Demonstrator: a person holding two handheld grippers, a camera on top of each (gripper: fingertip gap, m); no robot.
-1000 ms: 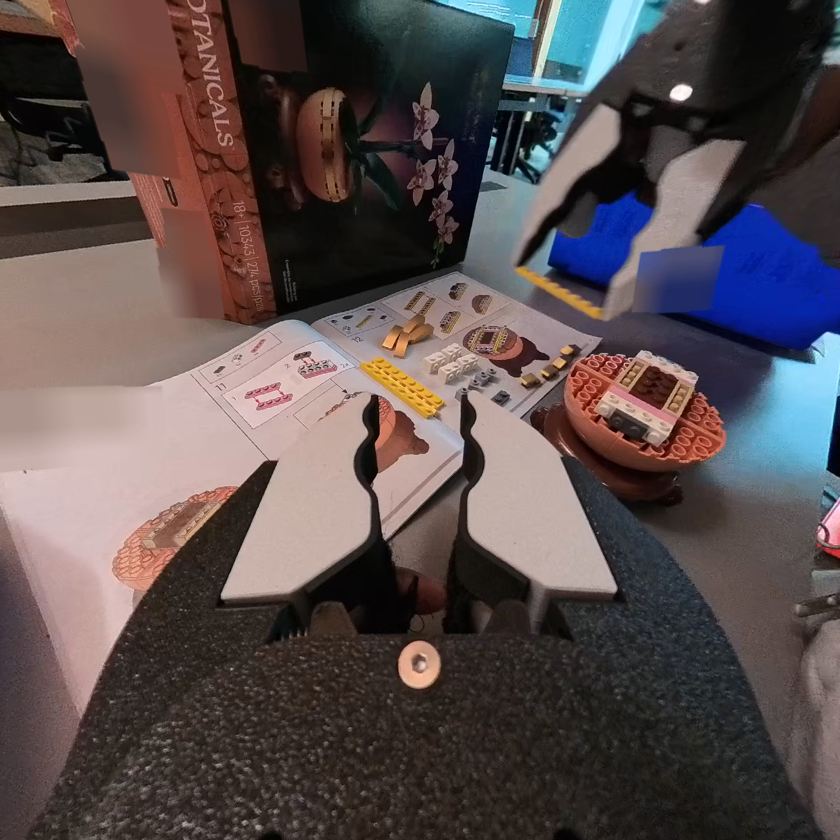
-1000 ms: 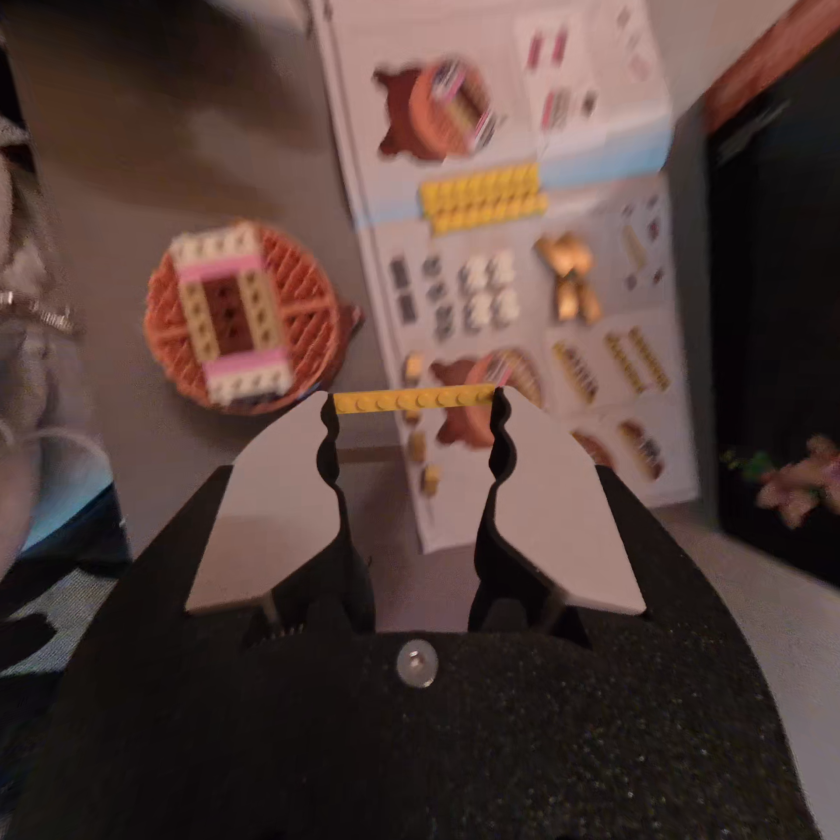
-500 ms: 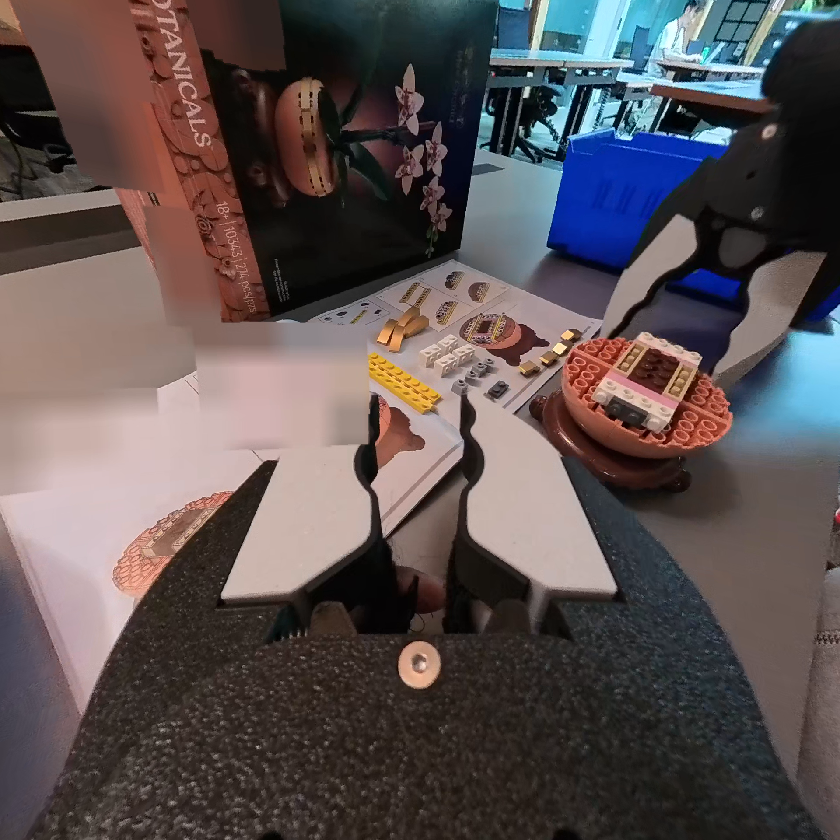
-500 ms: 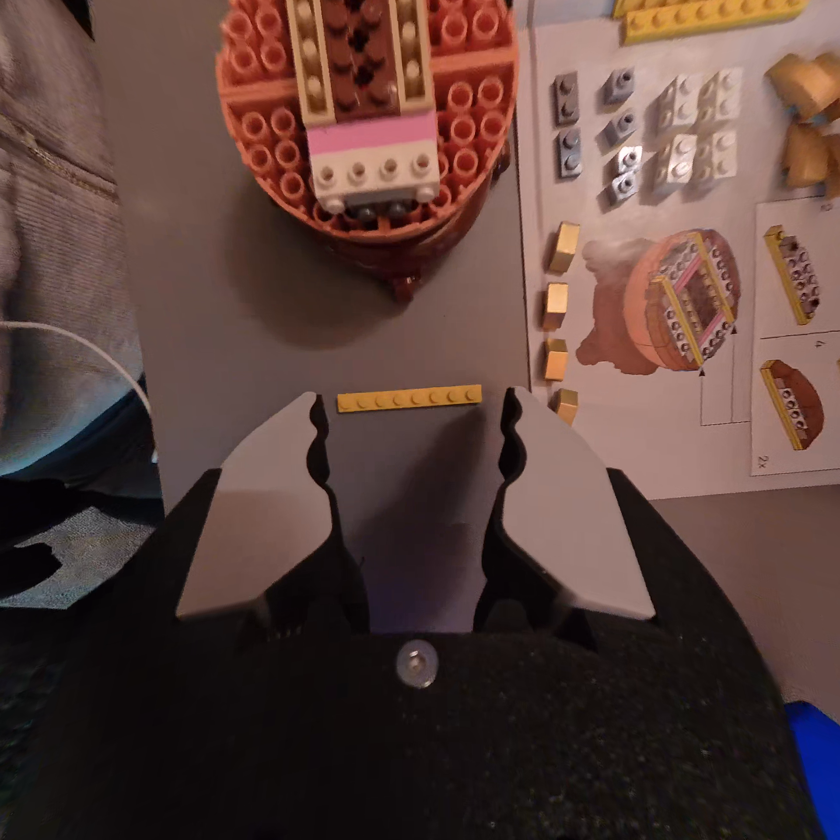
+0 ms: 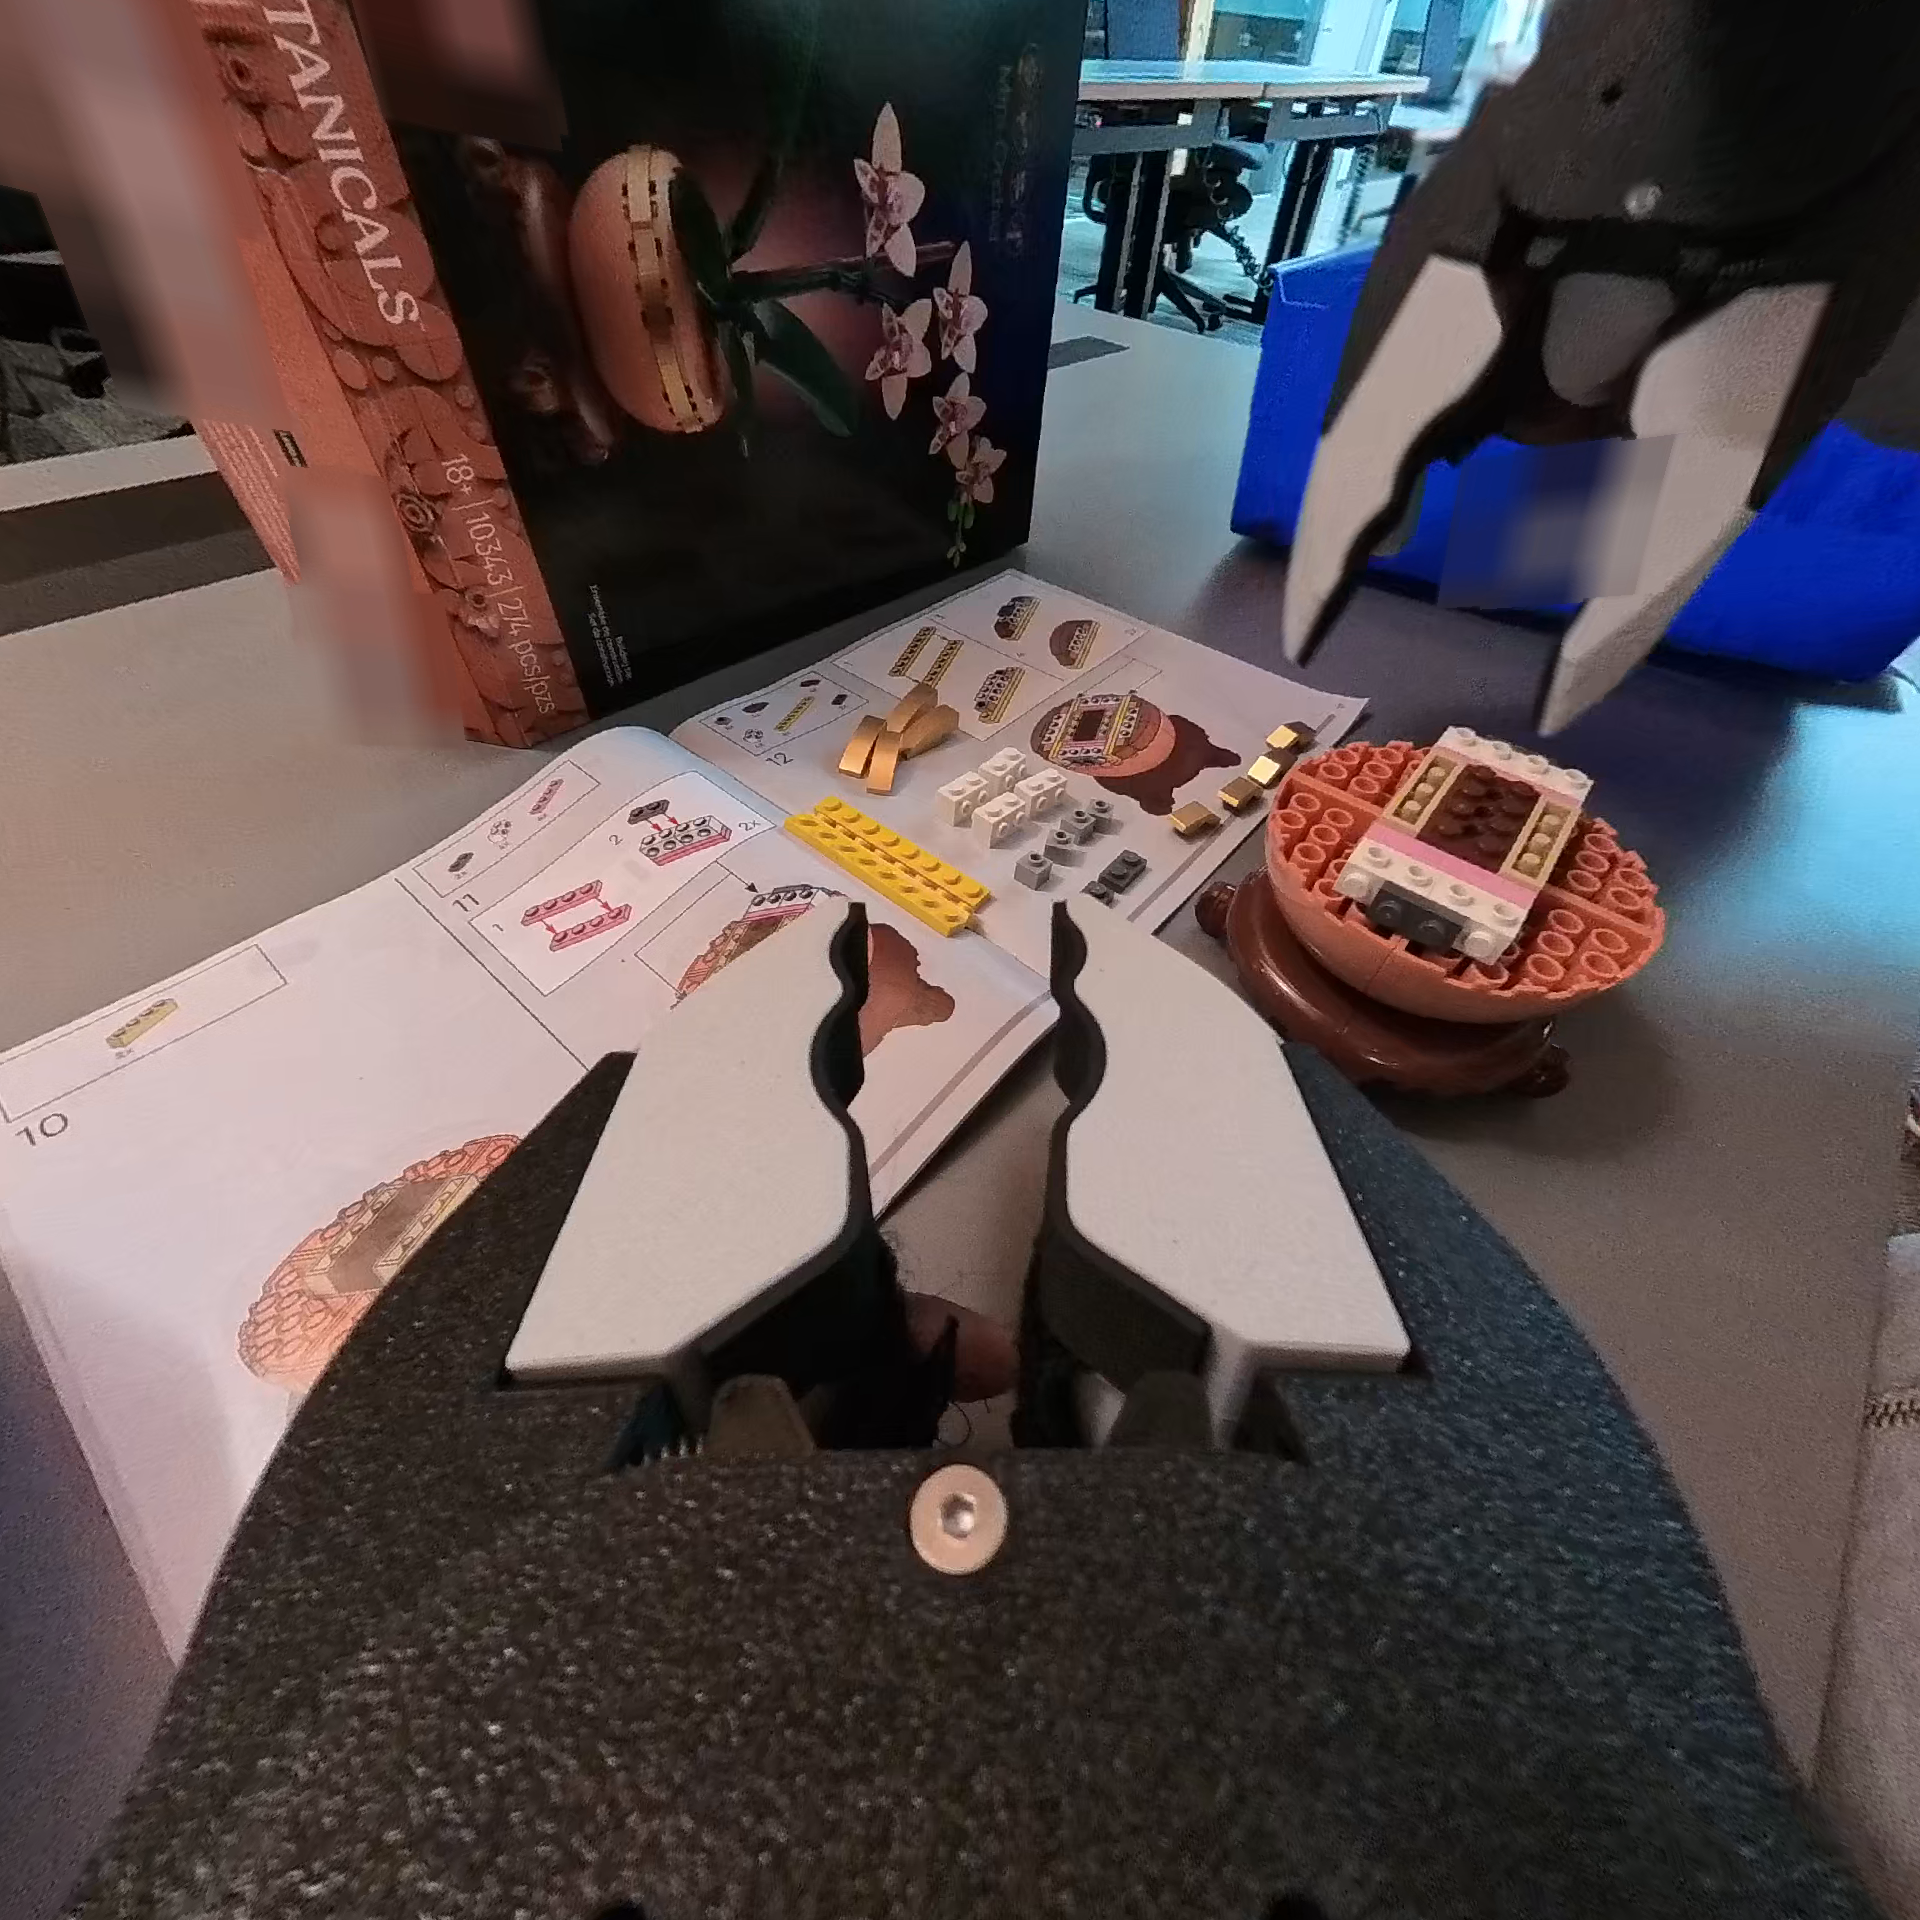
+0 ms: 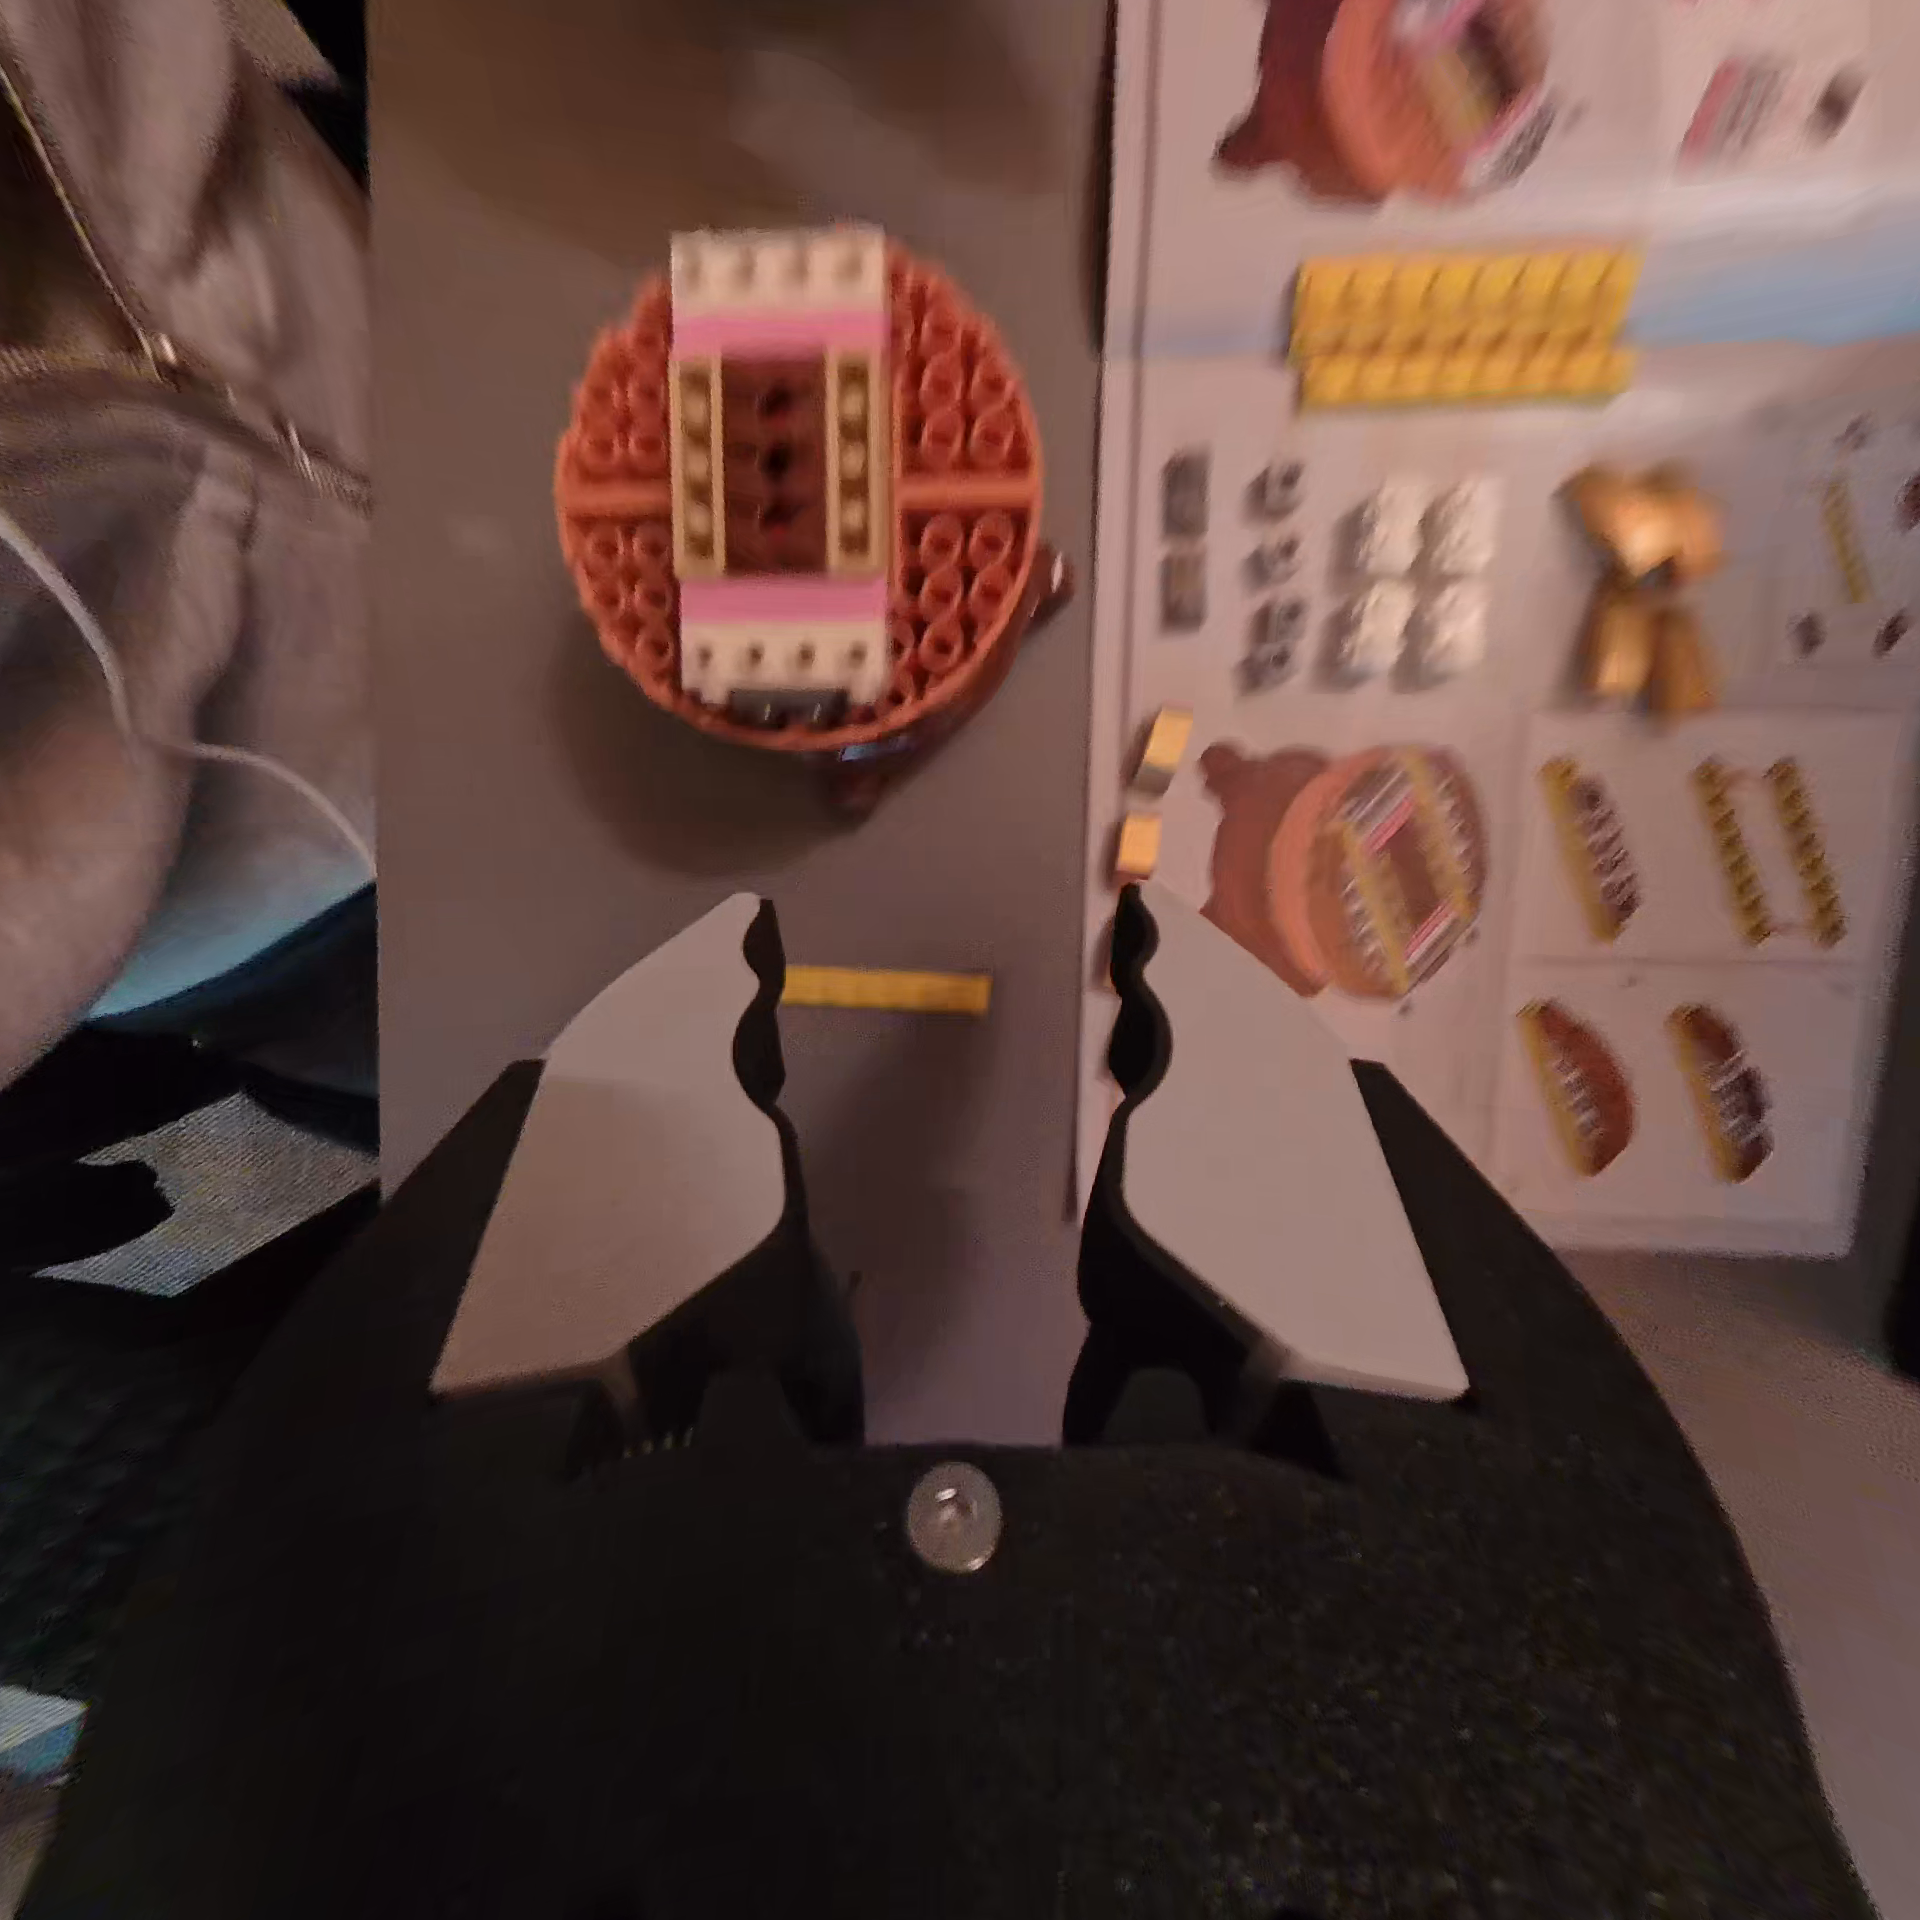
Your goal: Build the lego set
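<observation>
Right gripper (image 6: 943,920) now spread and empty; the yellow strip (image 6: 885,989) it carried a second ago lies loose on grey table (image 6: 665,1039), so that piece needs regripping or aligning before it joins the round pot base (image 6: 798,488) beyond. Bare table around strip, booklet (image 6: 1455,1195) edge close at right. Left gripper (image 5: 954,914) part-open, empty, hovering over booklet, loose bricks (image 5: 1006,798) ahead.

So the right gripper (image 6: 943,914) dropped that yellow strip (image 6: 885,988) it was pinching a second ago; it's flat on the tabletop (image 6: 623,935) now, low-centre of frame, jaws spread, gripper pulled back up.
</observation>
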